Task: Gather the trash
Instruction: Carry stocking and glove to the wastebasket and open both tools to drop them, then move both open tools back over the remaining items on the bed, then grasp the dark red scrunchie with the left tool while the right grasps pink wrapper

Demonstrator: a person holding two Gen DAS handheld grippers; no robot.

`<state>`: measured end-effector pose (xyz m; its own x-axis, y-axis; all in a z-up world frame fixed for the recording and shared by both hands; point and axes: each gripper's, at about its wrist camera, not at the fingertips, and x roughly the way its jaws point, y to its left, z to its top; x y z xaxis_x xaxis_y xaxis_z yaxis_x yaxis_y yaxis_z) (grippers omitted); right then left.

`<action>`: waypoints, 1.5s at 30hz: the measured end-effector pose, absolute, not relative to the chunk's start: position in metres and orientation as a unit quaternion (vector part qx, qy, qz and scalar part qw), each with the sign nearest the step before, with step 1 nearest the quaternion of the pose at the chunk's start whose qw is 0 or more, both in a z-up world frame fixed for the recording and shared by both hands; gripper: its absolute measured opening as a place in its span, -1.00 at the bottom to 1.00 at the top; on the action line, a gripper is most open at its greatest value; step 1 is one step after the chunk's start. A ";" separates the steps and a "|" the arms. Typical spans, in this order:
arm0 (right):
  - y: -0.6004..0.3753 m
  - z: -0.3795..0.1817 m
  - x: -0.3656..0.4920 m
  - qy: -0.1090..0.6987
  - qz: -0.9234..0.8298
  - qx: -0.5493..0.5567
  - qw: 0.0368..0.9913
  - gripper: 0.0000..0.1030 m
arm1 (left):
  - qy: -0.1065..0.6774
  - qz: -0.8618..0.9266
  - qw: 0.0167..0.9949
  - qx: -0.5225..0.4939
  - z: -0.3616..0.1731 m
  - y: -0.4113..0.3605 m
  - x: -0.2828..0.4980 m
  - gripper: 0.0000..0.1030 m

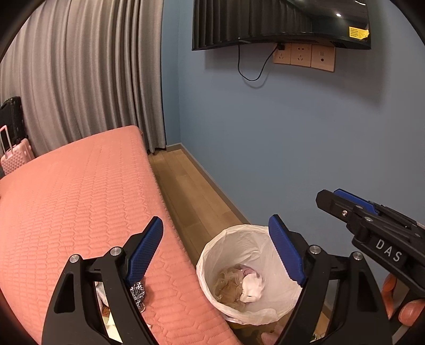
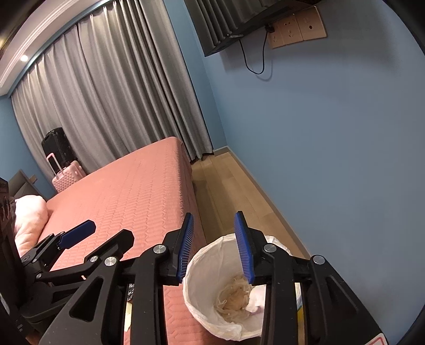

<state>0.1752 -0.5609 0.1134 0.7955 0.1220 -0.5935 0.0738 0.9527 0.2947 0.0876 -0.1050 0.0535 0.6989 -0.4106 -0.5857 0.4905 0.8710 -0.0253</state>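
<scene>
A round bin with a white plastic liner (image 1: 233,244) stands on the wood floor beside the pink bed; it also shows in the right wrist view (image 2: 202,276). Crumpled tan and white trash (image 1: 239,288) lies in it, also seen from the right (image 2: 236,294). My left gripper (image 1: 216,236) is open and empty above the bin and the bed's edge. My right gripper (image 2: 216,233) is open and empty above the bin; it shows at the right of the left wrist view (image 1: 345,204). A small black-and-white patterned scrap (image 1: 138,292) lies on the bed under my left finger.
The pink quilted bed (image 1: 79,201) fills the left. A blue wall (image 1: 292,138) with a mounted TV (image 1: 279,24) and sockets stands close on the right. Grey curtains (image 2: 106,100), a pink suitcase (image 2: 66,175) and a black one stand behind. A pink pillow (image 2: 26,217) lies at left.
</scene>
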 end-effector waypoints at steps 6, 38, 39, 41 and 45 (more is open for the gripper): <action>-0.542 0.119 0.169 0.322 0.027 0.143 0.936 -0.28 | 0.305 -0.230 0.923 0.051 0.056 -0.086 0.089 0.52; -0.342 0.055 0.154 0.414 0.161 0.074 0.893 0.06 | 0.421 -0.022 0.898 -0.124 -0.042 0.163 0.097 0.72; -0.333 0.048 0.153 0.421 0.167 0.072 0.889 0.06 | 0.427 -0.017 0.894 -0.133 -0.047 0.170 0.098 0.72; -0.320 0.036 0.153 0.432 0.174 0.068 0.882 0.06 | 0.435 -0.010 0.888 -0.146 -0.056 0.181 0.100 0.72; -0.296 0.010 0.155 0.455 0.184 0.062 0.869 0.06 | 0.454 0.002 0.876 -0.165 -0.075 0.196 0.106 0.72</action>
